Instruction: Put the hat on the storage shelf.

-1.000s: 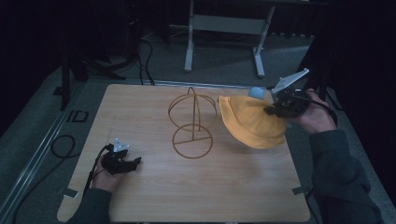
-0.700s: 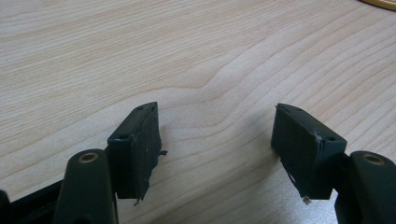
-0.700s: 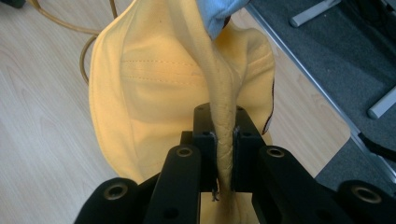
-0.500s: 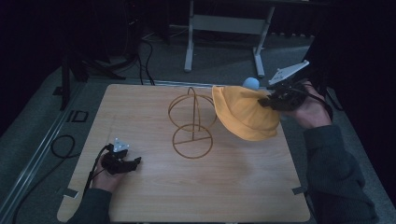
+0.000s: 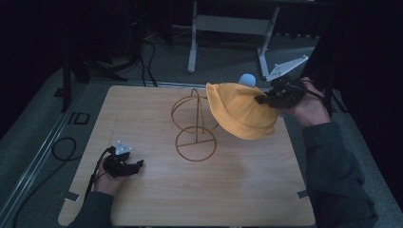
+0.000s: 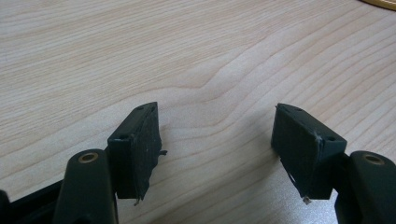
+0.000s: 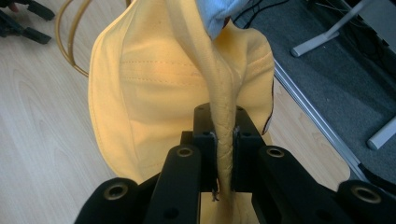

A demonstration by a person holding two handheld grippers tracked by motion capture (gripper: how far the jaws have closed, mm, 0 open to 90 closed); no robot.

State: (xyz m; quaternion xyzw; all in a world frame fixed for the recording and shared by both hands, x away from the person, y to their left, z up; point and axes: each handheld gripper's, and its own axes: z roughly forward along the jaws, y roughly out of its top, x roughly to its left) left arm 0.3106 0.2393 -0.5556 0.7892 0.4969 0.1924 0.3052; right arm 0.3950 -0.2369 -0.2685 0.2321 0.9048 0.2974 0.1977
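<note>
Yellow hat [image 5: 240,111] carried left toward wire stand [image 5: 195,126]; right gripper [image 7: 225,140] fingers pinch brim; left gripper [image 6: 217,140] fingers wide, empty.

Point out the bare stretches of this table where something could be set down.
The near strip of the table, between the left gripper and the right sleeve, lies bare. So does the far-left corner, left of the wire stand. The far-right part is crowded: the yellow hat, clamped in the right gripper, hangs over it beside the stand.
</note>
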